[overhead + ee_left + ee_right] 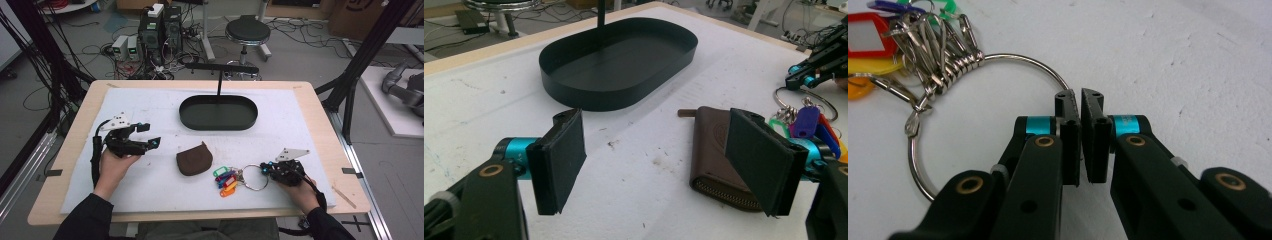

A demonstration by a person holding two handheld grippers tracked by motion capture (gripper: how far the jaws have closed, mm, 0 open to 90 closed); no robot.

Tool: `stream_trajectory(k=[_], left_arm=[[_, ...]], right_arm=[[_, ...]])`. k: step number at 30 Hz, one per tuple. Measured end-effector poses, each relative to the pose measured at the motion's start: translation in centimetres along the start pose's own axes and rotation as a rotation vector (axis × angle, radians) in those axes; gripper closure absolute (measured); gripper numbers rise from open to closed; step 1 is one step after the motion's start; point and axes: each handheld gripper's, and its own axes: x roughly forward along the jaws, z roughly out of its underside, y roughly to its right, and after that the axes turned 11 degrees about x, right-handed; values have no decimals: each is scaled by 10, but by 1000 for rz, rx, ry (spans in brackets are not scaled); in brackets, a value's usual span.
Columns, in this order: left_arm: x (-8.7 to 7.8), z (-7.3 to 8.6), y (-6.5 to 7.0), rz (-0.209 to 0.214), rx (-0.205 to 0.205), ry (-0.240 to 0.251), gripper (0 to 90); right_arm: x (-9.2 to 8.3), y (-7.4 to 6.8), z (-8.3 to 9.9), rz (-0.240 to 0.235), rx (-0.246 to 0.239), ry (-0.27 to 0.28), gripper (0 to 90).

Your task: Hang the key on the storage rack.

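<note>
The key ring (pixel 973 100) lay flat on the white mat (pixel 150 110) near the front right, its coloured tags (pixel 226 181) fanned out leftward toward the brown pouch (pixel 194 159); the right gripper (pixel 1080 100) pinched the ring's wire; the left gripper (pixel 654 155) stood wide, holding nothing, before the black tray (pixel 619 60).

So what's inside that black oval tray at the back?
The black oval tray holds no objects: a bare dark floor, with a thin black post rising at its far side. The post's foot is hidden behind the rim.
</note>
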Motion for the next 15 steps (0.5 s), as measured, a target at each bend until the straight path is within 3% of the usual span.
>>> stream_trajectory(k=[4, 8, 9, 10, 13, 15], left_arm=[[0, 0, 0, 0, -1, 0, 245], [-2, 0, 0, 0, -1, -1, 245], [-2, 0, 0, 0, -1, -1, 245], [-2, 0, 0, 1, -3, -3, 245], [-3, 1, 0, -5, -3, 0, 244], [-4, 1, 0, -4, -5, 1, 245]], right_arm=[[-1, 2, -2, 10, 19, 20, 883], [-11, 7, -8, 0, 65, 112, 884], [-11, 7, -8, 0, 65, 112, 884], [-16, 9, -10, -18, 94, 152, 883], [-20, 10, -12, -36, 119, 189, 883], [-24, 11, -15, -80, 156, 232, 883]])
